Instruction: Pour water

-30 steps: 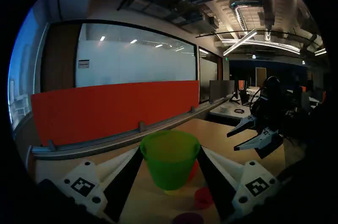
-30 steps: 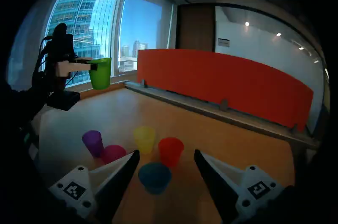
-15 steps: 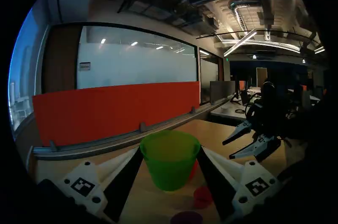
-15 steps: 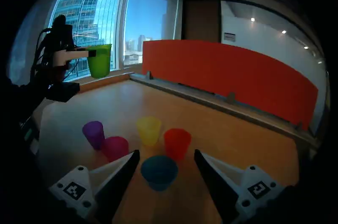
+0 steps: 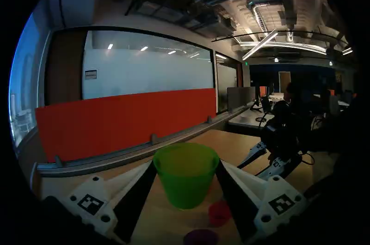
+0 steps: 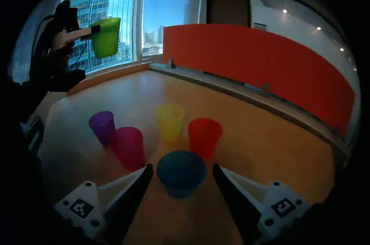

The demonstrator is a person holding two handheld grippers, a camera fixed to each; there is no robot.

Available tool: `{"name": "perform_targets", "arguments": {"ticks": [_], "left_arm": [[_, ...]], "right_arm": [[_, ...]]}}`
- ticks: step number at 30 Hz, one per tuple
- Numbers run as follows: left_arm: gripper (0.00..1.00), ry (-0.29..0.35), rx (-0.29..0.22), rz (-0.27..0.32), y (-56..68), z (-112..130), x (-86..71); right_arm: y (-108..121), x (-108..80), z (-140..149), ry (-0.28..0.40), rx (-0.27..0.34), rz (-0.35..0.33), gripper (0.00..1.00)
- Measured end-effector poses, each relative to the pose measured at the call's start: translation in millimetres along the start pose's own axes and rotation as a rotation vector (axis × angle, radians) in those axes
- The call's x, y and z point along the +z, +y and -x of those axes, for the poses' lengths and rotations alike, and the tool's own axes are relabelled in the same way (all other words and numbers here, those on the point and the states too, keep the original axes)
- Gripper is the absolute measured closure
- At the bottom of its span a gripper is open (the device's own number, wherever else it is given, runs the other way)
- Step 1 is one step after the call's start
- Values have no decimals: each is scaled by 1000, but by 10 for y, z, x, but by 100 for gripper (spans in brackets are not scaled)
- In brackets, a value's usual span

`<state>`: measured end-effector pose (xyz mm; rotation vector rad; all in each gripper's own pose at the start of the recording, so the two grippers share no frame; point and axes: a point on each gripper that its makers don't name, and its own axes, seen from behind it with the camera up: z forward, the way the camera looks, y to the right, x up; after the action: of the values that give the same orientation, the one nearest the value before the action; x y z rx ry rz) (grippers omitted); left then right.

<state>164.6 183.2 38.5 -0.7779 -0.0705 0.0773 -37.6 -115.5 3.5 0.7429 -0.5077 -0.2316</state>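
Observation:
My left gripper [image 5: 186, 171] is shut on an upright green cup [image 5: 186, 178] and holds it high above the wooden table [image 6: 273, 148]. From the right gripper view, that green cup [image 6: 106, 37] hangs at the upper left in the left gripper [image 6: 102, 30]. My right gripper [image 6: 181, 167] is open and low over the table, with a blue cup [image 6: 181, 175] standing between its fingertips, untouched. Behind it stand a red cup [image 6: 204, 137], a yellow cup [image 6: 169, 121], a magenta cup [image 6: 128, 147] and a purple cup [image 6: 102, 127]. The right gripper [image 5: 262, 162] also appears at the right of the left gripper view.
An orange divider panel [image 6: 259, 60] on a metal rail runs along the table's far edge. Large windows [image 6: 111, 9] lie behind the left gripper. A person's dark sleeve [image 6: 27, 101] reaches in at the left. More desks [image 5: 259, 115] stand beyond the table.
My right gripper has come down and forward toward the cups, so the blue cup now sits between its fingers. The left gripper still holds the green cup aloft, barely moved.

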Motion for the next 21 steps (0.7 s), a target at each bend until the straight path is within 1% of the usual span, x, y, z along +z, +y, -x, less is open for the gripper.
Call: {"name": "perform_targets", "arguments": {"ticks": [10, 21], "left_arm": [[12, -9, 5, 2, 16, 39, 2], [12, -16, 6, 1, 6, 89, -3]], "right_arm": [[1, 129, 169, -40, -11, -4, 0], [-34, 320, 241, -56, -21, -19, 0]]}}
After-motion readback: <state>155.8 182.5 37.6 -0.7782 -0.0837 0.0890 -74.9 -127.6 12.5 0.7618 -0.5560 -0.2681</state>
